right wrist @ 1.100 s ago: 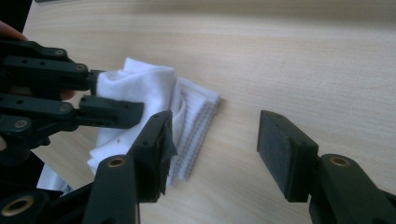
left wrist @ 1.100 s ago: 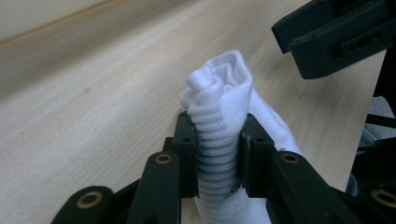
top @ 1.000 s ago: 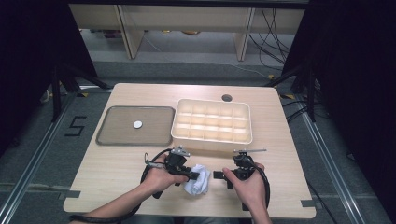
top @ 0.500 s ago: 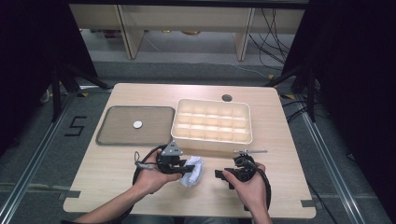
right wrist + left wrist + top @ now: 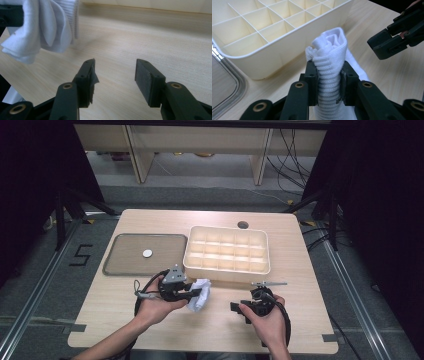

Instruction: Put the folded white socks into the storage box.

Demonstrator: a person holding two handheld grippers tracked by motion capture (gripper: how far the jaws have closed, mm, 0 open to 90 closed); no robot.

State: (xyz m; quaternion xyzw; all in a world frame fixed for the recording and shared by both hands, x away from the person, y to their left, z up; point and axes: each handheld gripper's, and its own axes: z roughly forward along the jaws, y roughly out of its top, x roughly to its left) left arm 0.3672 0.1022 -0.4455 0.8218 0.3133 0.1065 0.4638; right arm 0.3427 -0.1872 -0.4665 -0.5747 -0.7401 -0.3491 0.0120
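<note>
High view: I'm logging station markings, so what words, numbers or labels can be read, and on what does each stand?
"5": marked in black on the grey floor, left of the table.
No other text is readable: none on the divided box, the tray or the white cloth.

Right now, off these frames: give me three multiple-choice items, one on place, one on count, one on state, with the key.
1. Where does the small white disc lie?
A. on the flat grey tray
B. in the divided box
C. on the floor

2. How many white discs lie on the tray?
A. three
B. one
C. five

3. How do the right gripper jaws stand?
A. shut on the cloth
B. shut on the box rim
C. open, holding nothing

Key: 1 A, the high view shows it on the tray. 2 B, a single disc there. 3 C, bare table between them; the left gripper clamps the white cloth.
</note>
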